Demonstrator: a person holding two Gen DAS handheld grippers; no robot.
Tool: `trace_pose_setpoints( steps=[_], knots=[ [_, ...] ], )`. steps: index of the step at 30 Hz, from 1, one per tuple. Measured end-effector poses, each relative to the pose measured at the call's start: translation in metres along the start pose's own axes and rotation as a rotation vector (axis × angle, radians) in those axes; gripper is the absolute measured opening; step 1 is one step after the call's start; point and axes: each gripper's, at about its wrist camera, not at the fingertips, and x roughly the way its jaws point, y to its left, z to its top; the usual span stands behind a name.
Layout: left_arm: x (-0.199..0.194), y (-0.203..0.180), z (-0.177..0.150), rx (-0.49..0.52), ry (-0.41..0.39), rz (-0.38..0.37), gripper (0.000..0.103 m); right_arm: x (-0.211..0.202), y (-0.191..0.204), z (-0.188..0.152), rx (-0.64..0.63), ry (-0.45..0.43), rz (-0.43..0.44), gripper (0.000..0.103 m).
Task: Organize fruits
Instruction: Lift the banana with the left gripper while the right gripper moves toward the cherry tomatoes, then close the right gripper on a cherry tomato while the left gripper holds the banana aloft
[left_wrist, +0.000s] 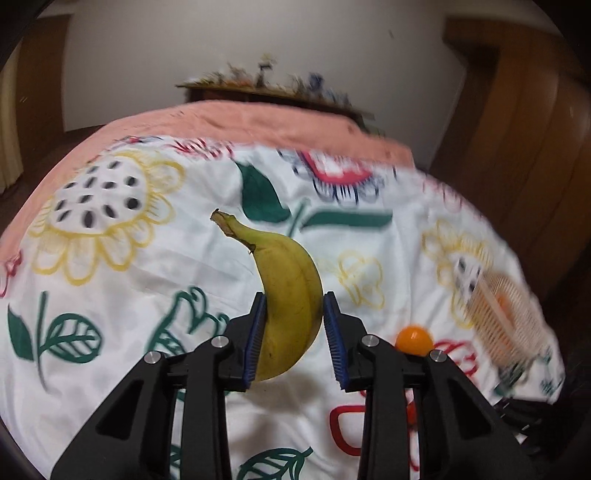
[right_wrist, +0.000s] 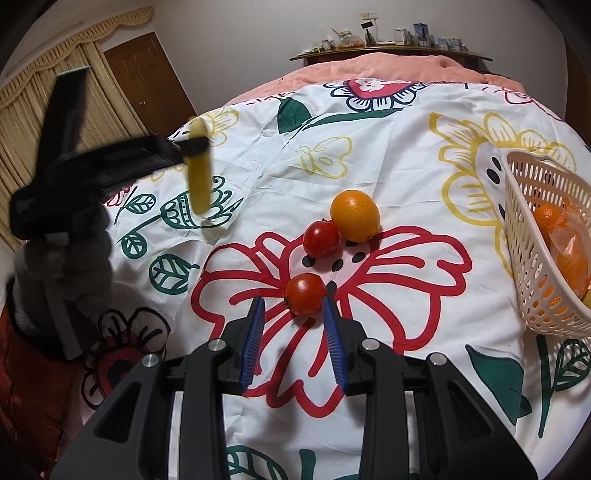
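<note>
The left tongs (left_wrist: 294, 334) grip a banana (left_wrist: 288, 295) across its belly, lifted off the flowered bedsheet (left_wrist: 147, 266). The right tongs (right_wrist: 294, 339) are nearly closed and empty, their tips just at a tomato (right_wrist: 306, 294).

I judge the step to be carrying the banana to the cream basket (right_wrist: 517, 229) at three o'clock, which already holds oranges; that calls for a swing right and a release above the rim. An orange (right_wrist: 354, 215) and a second tomato (right_wrist: 320, 238) lie at twelve o'clock. No writing is readable.
</note>
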Motion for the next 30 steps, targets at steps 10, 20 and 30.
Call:
trace_pose_setpoints(
  steps=[10,20,30],
  knots=[
    [-0.08,0.033,0.012,-0.164,-0.236,-0.04,0.032,0.004,0.015,0.002,-0.031,0.008,-0.01,0.033],
    [-0.105,0.031,0.008,-0.165,-0.266,-0.058,0.032,0.01,0.018,0.005,-0.034,0.014,-0.053,0.034],
    [-0.107,0.024,0.005,-0.154,-0.26,-0.075,0.032,0.03,0.001,0.014,0.025,0.079,-0.072,0.04]
  ],
)
